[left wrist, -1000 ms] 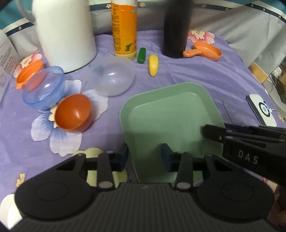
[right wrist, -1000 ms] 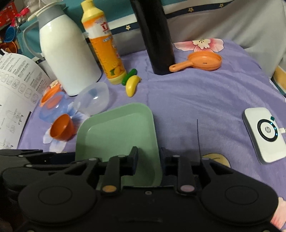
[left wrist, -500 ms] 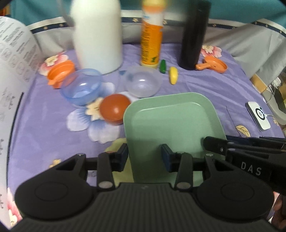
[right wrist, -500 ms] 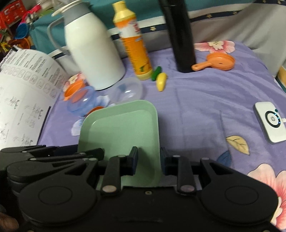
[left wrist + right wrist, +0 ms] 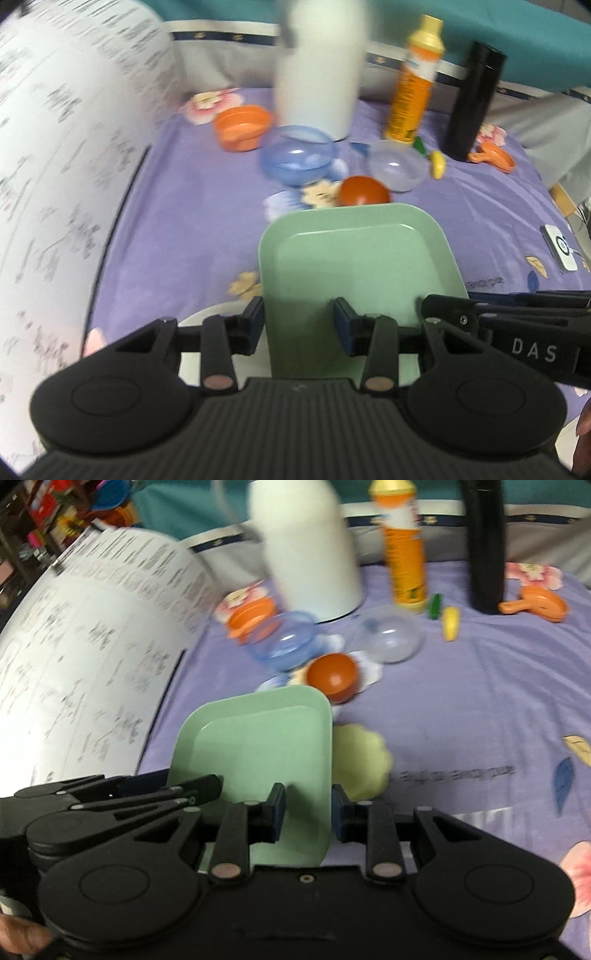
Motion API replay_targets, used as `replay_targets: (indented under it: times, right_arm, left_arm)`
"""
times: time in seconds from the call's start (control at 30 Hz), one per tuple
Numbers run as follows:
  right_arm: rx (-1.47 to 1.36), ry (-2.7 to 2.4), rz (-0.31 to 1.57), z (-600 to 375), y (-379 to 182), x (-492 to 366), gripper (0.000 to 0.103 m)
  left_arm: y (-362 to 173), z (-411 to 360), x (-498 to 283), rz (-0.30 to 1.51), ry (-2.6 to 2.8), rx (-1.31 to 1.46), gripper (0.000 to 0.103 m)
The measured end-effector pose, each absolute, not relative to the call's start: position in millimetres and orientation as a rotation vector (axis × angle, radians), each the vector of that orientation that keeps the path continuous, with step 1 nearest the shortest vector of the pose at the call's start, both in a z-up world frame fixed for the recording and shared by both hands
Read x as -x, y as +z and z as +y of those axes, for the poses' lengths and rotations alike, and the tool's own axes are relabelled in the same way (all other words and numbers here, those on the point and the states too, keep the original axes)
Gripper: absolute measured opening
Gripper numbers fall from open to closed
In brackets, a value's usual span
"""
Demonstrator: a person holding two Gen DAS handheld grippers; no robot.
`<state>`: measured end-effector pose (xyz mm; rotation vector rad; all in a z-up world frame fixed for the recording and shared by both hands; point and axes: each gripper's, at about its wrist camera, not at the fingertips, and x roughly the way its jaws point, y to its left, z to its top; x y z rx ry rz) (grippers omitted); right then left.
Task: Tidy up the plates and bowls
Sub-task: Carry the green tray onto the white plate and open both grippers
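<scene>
Two grippers share one load: the left gripper [image 5: 298, 323] and the right gripper [image 5: 308, 814] each stand narrowed on the near rim of the green plate [image 5: 354, 266], one on its left corner, the other on its right edge. The plate juts out ahead of both, clear of the purple bedspread [image 5: 192, 206], so the step in hand looks like carrying it to where it belongs.

Just right of the right gripper, beside the plate's edge, lies a yellow scalloped dish [image 5: 364, 764]. Below the left gripper a pale round rim [image 5: 210, 314] shows, perhaps a white plate, though blur makes that unsure. Farther ahead of the plate's far edge sit the orange bowl [image 5: 364, 190], the blue bowl [image 5: 299, 155], the clear bowl [image 5: 397, 164] and an orange cup [image 5: 242, 125]; behind them stand a white jug [image 5: 319, 74], a yellow bottle [image 5: 413, 81] and a black flask [image 5: 472, 103]. A printed sheet [image 5: 62, 184] curls up on the left.

The next move probably calls for keeping both grips even, so the plate stays level, and lowering it squarely onto another flat dish before either gripper lets go. The bowls then need nesting.
</scene>
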<state>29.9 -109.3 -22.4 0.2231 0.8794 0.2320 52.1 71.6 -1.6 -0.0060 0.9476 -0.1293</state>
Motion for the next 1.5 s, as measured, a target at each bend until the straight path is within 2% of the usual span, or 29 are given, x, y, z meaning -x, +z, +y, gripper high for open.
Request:
replay_targets:
  times: [0.4,1.3,1.33,1.43,1.5]
  right_arm:
    - [-0.152,0.324,0.971,-30,-41,-19,0.027]
    - [-0.107,0.308,1.06,-10,-79,-15,0.029]
    - [-0.106,0.31,1.061,-10,-79,-15,0.031]
    - [-0.097,0.3,1.05,-11,-78,-15,0.059]
    - [-0.092,0.29,1.02,-14,-72,-14,0.073]
  left_arm:
    - [-18,141,-15,0.97,-0.078,0.027,0.04]
    - [-62,151,-15,1.033,-0.115,0.029,0.043]
    - [-63,151,-15,1.033,-0.114,0.028,0.045]
    - [-59,152,-14,1.018,-0.084,0.027,0.06]
    - [-53,157,-15,0.997,-0.061,0.034,0.078]
